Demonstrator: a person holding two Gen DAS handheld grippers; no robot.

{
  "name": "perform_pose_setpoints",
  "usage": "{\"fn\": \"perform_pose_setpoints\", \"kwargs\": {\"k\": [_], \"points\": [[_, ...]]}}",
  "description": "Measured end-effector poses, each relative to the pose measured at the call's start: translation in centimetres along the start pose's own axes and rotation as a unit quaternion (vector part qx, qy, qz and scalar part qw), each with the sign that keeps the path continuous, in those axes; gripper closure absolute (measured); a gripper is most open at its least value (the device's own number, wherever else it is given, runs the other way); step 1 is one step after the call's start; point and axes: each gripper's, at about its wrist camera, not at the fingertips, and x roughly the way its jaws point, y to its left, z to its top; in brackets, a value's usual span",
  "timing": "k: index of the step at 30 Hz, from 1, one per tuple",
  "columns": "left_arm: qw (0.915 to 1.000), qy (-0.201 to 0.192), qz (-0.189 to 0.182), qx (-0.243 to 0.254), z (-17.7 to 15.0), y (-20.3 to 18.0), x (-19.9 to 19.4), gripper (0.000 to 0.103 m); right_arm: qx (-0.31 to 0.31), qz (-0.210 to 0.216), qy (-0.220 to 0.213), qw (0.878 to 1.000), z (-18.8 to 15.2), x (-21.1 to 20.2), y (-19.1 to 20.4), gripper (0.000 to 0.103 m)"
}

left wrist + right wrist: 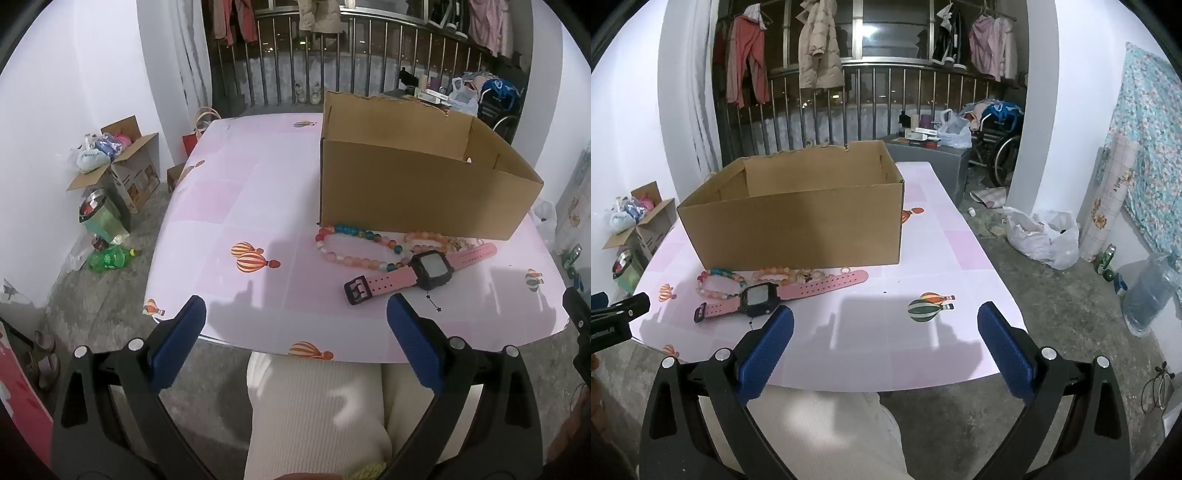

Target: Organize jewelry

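A pink-strapped watch [417, 273] [764, 295] with a black square face lies flat on the pink table [258, 206] [923, 258], in front of an open cardboard box [413, 184] [798, 218]. A bead bracelet of pink, orange and teal beads [354, 243] [720, 282] lies beside it. A second peach bead bracelet [428, 240] [774, 275] rests against the box's foot. My left gripper [295, 314] hangs open over the table's near edge, left of the watch. My right gripper [886, 321] is open too, nearer than the watch and to its right. Neither holds anything.
The person's light trousers [314, 413] show below the table edge. On the floor at the left stand a carton of bags [118, 162] and a green bottle [110, 258]. Plastic bags [1045, 236] and a water jug [1148, 291] sit at the right. A railing runs behind.
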Motion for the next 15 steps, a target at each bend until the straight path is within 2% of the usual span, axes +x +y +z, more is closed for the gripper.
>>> {"fn": "perform_pose_setpoints", "kwargs": {"k": [15], "points": [[1.0000, 0.000, 0.004, 0.004, 0.00, -0.08, 0.02, 0.008, 0.004, 0.006, 0.009, 1.000, -0.26, 0.38, 0.15, 0.006]]}}
